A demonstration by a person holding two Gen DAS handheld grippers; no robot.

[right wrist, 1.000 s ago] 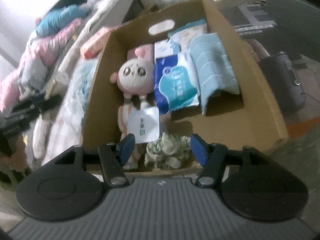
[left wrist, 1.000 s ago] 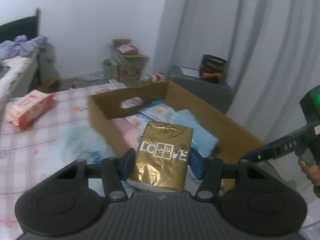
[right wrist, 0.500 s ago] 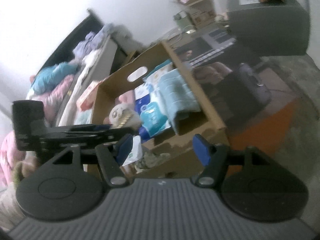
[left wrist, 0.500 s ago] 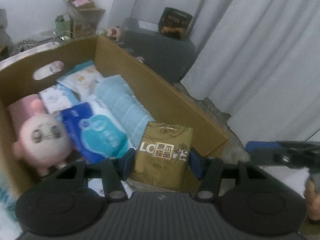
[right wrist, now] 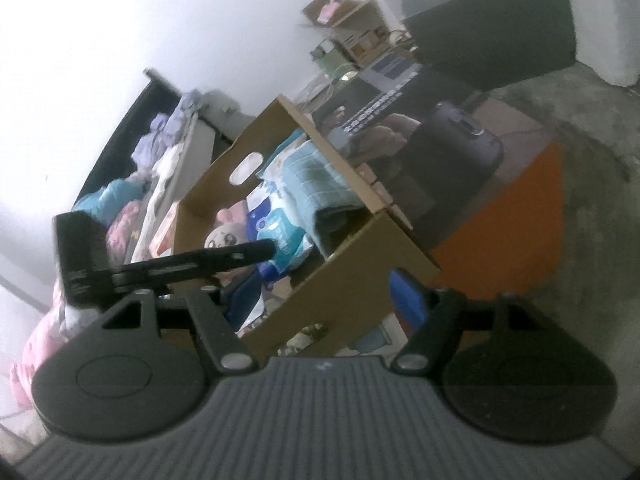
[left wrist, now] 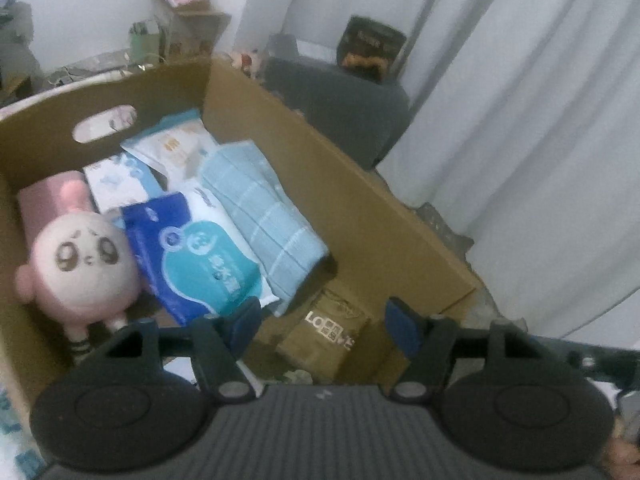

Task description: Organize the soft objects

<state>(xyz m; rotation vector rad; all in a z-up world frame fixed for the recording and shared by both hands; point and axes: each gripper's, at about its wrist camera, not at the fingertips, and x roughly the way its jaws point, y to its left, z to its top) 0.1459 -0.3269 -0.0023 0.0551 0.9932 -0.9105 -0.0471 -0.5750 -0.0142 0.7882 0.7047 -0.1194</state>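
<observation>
A gold tissue pack (left wrist: 326, 330) lies on the floor of the cardboard box (left wrist: 352, 208), in its near right corner. My left gripper (left wrist: 324, 322) hangs above it, its jaws opening and nothing touching the pads. The box also holds a pink plush doll (left wrist: 80, 264), a blue wipes pack (left wrist: 192, 256) and a folded light-blue towel (left wrist: 260, 212). In the right wrist view, my right gripper (right wrist: 320, 294) stands outside the box (right wrist: 352, 280) near its front corner, jaws opening with nothing between them. The left gripper's body (right wrist: 168, 264) reaches over the box rim.
A bed heaped with clothes (right wrist: 132, 184) runs along the box's left. A dark suitcase (right wrist: 452, 156) and an orange mat (right wrist: 508, 216) lie to the right of the box. Grey curtains (left wrist: 540, 120) and a dark cabinet (left wrist: 340, 100) stand behind it.
The left gripper swung over the box, opened and let go of the gold pack, which now lies in the box. The right gripper pulled back and rolled, widening.
</observation>
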